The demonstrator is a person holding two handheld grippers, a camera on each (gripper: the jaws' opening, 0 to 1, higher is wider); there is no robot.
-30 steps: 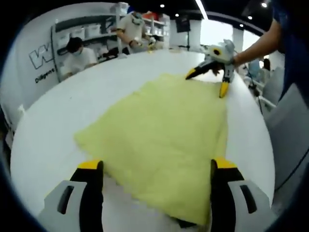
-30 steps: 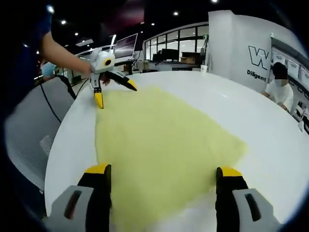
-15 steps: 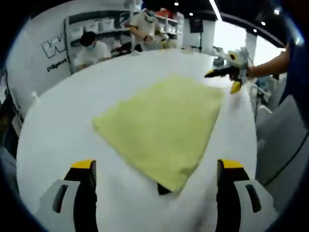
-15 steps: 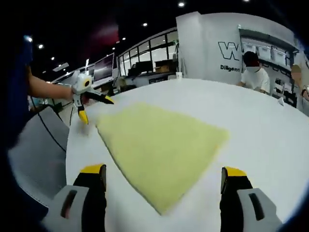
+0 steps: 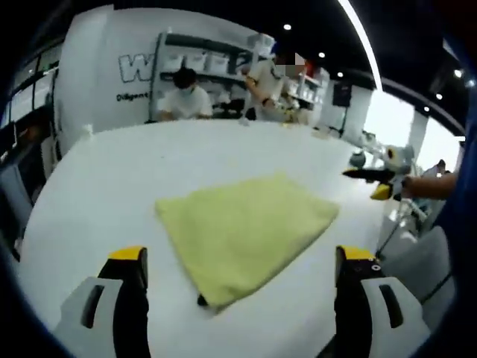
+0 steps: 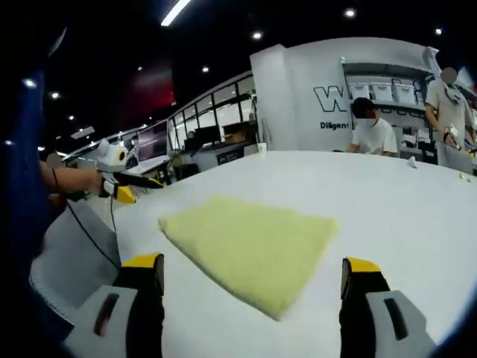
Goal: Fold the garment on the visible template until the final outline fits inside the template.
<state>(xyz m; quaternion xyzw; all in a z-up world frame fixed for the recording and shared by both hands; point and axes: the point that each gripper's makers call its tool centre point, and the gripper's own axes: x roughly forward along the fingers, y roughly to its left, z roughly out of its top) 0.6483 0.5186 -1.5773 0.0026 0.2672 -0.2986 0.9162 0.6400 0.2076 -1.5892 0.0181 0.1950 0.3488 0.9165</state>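
A yellow garment [image 5: 246, 231] lies folded flat in a rough rectangle on the white round table [image 5: 112, 186]. A small dark bit [image 5: 201, 300] peeks out at its near corner. My left gripper [image 5: 240, 257] hovers open well back from the cloth, with nothing between its fingers. My right gripper [image 6: 250, 262] is open too and holds nothing, off the opposite side of the garment [image 6: 253, 242]. In the left gripper view the right gripper [image 5: 376, 179] shows at the table's far right edge. In the right gripper view the left gripper [image 6: 123, 185] is at the left edge.
Grey chairs stand off the table's edge [image 6: 74, 253] [image 5: 425, 261]. Two people work at shelves behind the table [image 5: 182, 101] [image 6: 373, 130]. Bare white tabletop [image 6: 402, 209] surrounds the cloth on all sides.
Both grippers have drawn back and away from the garment, which now looks smaller and further off. The cloth itself lies still, with no gripper holding it.
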